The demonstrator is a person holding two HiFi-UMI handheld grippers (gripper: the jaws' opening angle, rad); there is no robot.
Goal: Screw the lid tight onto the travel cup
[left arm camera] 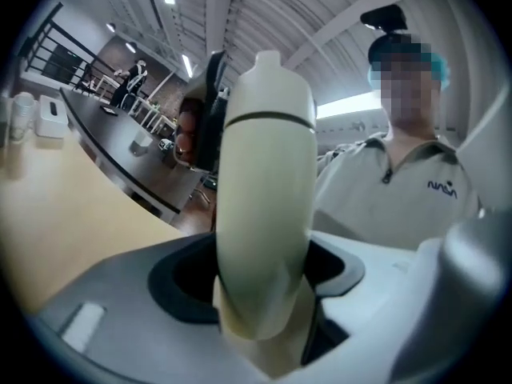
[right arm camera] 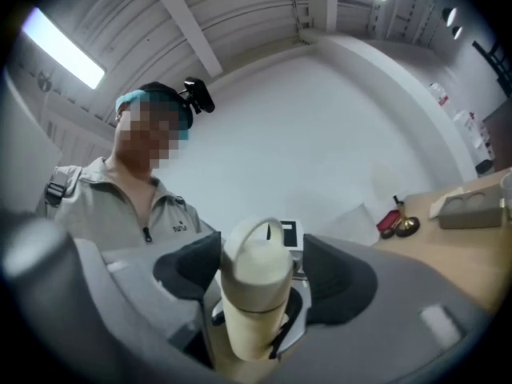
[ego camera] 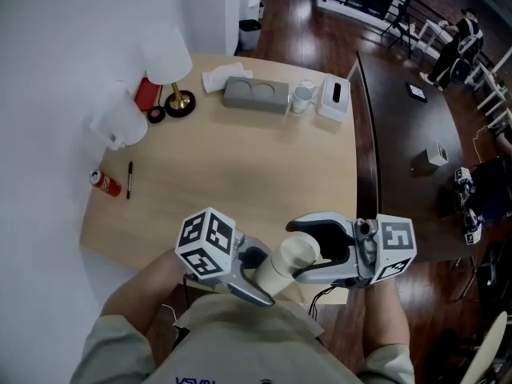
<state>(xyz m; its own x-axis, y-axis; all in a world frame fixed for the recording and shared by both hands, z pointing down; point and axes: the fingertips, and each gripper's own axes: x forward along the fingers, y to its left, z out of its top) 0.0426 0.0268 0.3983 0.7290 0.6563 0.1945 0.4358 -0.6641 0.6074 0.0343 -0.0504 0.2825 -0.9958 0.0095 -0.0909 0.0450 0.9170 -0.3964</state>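
The cream travel cup (ego camera: pixel 274 275), its lid (ego camera: pixel 302 249) on, hangs at lower centre of the head view, just off the near edge of the tabletop (ego camera: pixel 240 162), its lower body clamped in the left claw (ego camera: pixel 256 281) while the right claw (ego camera: pixel 298 251) stands wide around the lid, pads clear of it.

The travel cup (ego camera: pixel 284 264) sits between the left gripper (ego camera: pixel 258 278) and the right gripper (ego camera: pixel 310 250), over the near edge of the desk (ego camera: pixel 240 166). On the desk, a can (ego camera: pixel 105 182) lies left of a pen (ego camera: pixel 129 179).
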